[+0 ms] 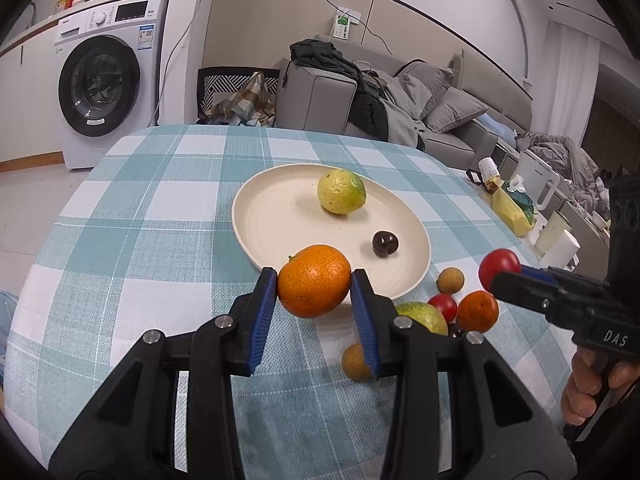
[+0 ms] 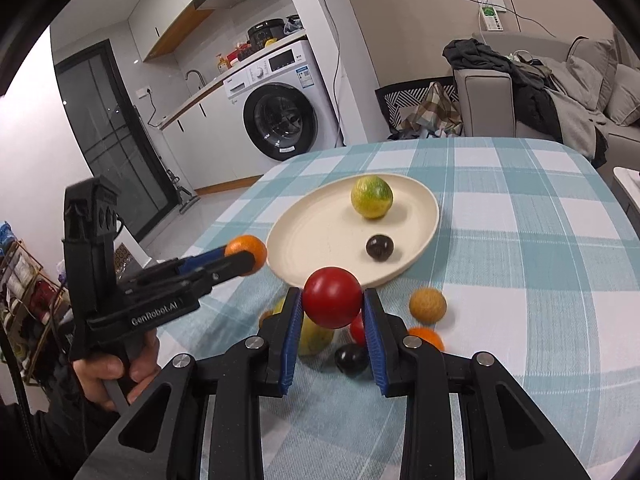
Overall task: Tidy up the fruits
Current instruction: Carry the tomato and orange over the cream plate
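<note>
A: The left tongs (image 1: 314, 286) squeeze the orange (image 1: 314, 286). The right tongs (image 2: 332, 300) squeeze the red tomato (image 2: 332, 298). Both hang just near the plate (image 1: 280, 216).

B: Go slow. Lower them onto a bare spot, then let go.

A: Which way do they point?

B: They're round, so no long side. The orange's stem end faces left.

Table (image 1: 160, 208) covered with a teal-and-white checked cloth. Cream plate (image 1: 276, 216) lies near its centre. Loose fruit on the cloth just beside the plate's near rim: a small brown fruit (image 1: 451, 280), a small orange (image 1: 478, 311), a red tomato (image 1: 444, 306), a green-yellow fruit (image 1: 424, 314), a dark fruit (image 2: 351, 359) and another brown fruit (image 1: 354, 362).
</note>
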### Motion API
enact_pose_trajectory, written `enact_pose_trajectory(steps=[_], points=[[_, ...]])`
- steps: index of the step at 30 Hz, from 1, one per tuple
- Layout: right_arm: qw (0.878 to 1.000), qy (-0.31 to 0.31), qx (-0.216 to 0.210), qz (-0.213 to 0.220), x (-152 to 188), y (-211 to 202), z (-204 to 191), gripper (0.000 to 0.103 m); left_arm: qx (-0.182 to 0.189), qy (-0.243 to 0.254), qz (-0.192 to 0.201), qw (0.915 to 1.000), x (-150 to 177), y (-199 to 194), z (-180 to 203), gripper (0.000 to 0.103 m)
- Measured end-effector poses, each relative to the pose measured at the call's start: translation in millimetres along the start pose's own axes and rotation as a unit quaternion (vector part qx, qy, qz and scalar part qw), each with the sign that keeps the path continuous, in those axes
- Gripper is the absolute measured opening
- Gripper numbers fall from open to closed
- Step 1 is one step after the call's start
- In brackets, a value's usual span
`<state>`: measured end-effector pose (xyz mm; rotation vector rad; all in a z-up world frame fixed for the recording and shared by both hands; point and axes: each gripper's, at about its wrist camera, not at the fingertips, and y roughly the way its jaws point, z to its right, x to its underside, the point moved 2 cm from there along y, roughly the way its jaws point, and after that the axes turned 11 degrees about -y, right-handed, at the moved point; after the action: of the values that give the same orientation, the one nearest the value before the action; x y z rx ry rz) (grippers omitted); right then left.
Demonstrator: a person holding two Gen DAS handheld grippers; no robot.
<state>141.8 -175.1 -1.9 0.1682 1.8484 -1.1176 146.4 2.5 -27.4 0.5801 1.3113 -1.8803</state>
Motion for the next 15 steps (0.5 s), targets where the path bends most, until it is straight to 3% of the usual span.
enact_pose_trajectory(steps=[15], points=[[1.000, 0.018, -0.012, -0.009, -20.7, 26.8, 19.0, 0.031, -0.029, 0.020, 0.006, 0.9993, -14.8, 35.4, 13.1, 0.035]])
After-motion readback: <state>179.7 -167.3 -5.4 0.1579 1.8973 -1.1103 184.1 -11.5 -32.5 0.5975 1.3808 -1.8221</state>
